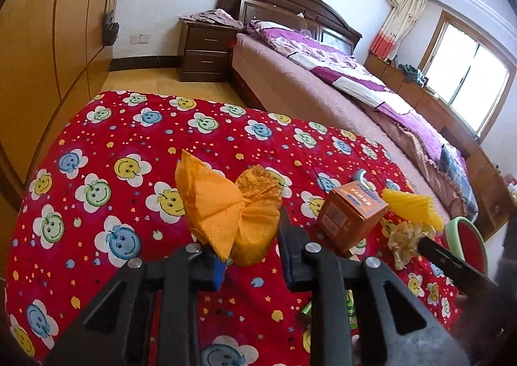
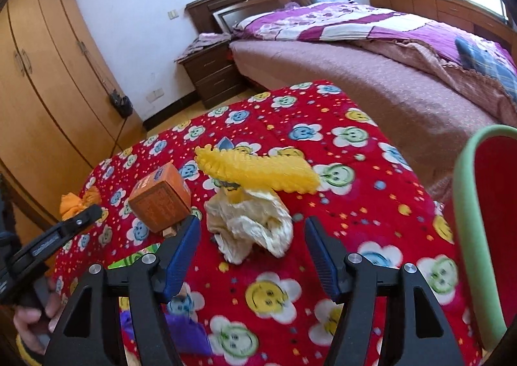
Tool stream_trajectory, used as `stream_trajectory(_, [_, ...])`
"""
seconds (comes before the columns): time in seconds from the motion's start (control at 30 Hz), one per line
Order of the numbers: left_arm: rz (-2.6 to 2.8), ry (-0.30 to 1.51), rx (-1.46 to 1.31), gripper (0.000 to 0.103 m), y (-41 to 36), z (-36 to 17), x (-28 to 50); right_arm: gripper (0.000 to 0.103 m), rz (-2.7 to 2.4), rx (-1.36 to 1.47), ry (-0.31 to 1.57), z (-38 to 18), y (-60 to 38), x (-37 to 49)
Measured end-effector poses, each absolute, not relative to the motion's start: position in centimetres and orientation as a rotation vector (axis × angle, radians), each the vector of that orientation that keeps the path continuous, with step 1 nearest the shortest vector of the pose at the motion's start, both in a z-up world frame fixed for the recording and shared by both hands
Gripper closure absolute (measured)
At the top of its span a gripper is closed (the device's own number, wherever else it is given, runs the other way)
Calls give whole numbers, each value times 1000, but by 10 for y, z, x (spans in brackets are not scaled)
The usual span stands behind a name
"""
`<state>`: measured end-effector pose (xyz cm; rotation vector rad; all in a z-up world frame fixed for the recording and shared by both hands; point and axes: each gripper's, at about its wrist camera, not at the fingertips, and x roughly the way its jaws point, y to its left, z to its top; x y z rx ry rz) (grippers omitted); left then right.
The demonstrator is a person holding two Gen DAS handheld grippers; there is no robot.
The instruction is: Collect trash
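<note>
Home bedroom: bed (image 1: 339,81), wardrobe (image 1: 48,26).

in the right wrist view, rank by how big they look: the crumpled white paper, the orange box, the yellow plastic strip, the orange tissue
1. yellow plastic strip and crumpled white paper: about alike, and the paper lies nearer the camera, so no ranking between them
2. orange box
3. orange tissue, farthest off and partly hidden
</note>
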<state>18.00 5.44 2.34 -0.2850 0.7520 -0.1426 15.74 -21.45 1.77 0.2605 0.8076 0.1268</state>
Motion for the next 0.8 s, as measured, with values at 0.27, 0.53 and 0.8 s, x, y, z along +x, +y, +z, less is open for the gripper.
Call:
stream_trajectory(0.27, [-159,732,-281,76,55,22,176,63,150,237,862,0,-203,171])
stream_trajectory(0.53, [-186,728,-287,76,55,22,175,80,186,184,857,9,-191,151])
stream_trajectory(0.8, [-193,701,-266,76,48,28,167,81,177,212,793,33,-195,106])
